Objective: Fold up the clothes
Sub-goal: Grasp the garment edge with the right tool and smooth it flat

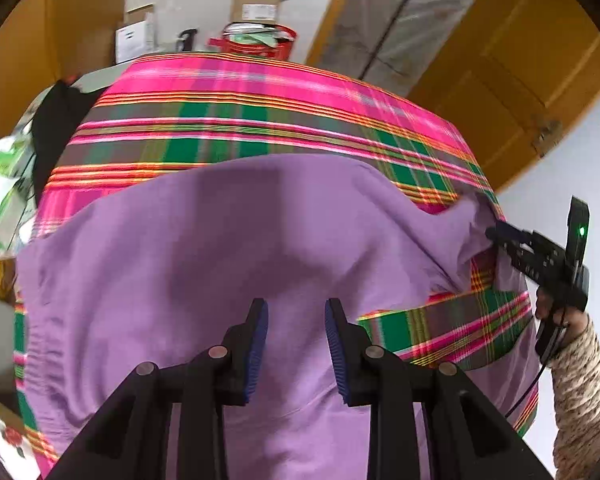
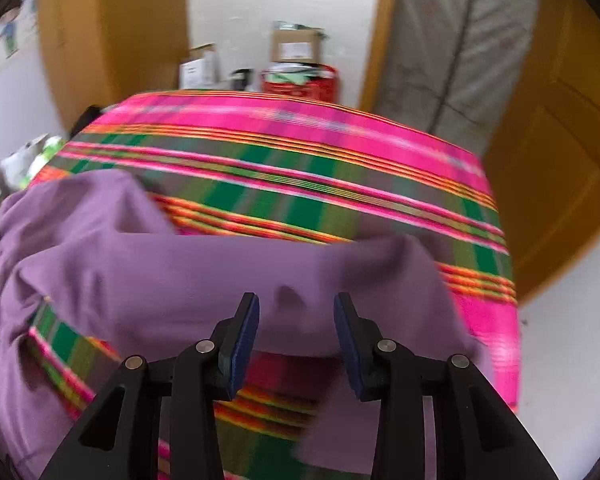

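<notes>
Plaid-covered table [image 1: 260, 120], boxes at 12 o'clock beyond it; purple garment [image 1: 204, 264] spread over its near half. Your left gripper [image 1: 296, 344] hovers above the cloth, its 2 jaws apart, empty. Your right gripper [image 2: 296, 340], at 3 o'clock, is likewise parted, gripping nothing, over a raised fold.

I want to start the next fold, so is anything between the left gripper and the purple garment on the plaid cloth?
Nothing visible. The left gripper stands open directly over the purple garment, with only air between its pads and the fabric. The right gripper is off at the garment's far right edge, clear of that path.
</notes>
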### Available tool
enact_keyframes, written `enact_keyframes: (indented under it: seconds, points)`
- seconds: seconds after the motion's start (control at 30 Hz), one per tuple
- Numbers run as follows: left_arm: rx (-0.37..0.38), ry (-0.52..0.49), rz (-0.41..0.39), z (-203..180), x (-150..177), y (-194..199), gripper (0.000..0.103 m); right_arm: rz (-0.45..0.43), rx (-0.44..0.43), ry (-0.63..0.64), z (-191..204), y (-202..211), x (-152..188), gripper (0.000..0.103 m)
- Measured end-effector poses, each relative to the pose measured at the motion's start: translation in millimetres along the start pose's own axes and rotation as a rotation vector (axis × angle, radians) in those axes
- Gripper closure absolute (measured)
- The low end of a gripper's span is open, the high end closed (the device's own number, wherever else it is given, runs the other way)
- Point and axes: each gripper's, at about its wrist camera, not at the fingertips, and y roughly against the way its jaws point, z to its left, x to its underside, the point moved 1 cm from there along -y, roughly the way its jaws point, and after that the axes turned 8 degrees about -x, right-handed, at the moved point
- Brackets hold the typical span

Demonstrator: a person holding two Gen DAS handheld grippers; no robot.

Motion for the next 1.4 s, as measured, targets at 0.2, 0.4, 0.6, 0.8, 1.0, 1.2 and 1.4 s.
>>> enact_keyframes:
  seconds: [0.2, 0.4, 0.6, 0.8, 1.0, 1.2, 1.4]
  points:
    - [-0.022, -0.099, 0.004, -32.3, 3.3, -17.5, 0.073, 0.005, 0.033, -0.103, -44.4, 6.8, 19.1, 0.062]
    - [-0.067, -0.105, 0.038, -42.3, 4.9, -40.8, 0.073, 0.026, 0.042, -0.117, -44.5, -2.7, 30.1, 0.062]
    - [-0.079, -0.093, 0.047, -43.6, 2.3, -51.3, 0.073, 0.042, 0.085, -0.11, -40.4, -12.4, 33.4, 0.062]
    - [-0.044, -0.053, 0.049, -40.0, 1.0, -55.8, 0.087, 0.002, 0.152, -0.082, -46.3, 0.4, 32.0, 0.092]
    - [0.013, 0.015, 0.033, -27.5, -0.9, -51.9, 0.093, -0.084, 0.23, -0.146, -71.5, 28.9, 28.0, 0.096]
    - [0.055, 0.066, -0.009, -14.3, 1.9, -35.6, 0.094, -0.138, 0.301, -0.179, -95.7, 58.4, 21.0, 0.096]
    - [0.071, 0.1, -0.016, -3.4, 6.4, -29.0, 0.094, -0.149, 0.351, -0.202, -110.9, 78.0, 19.7, 0.096]
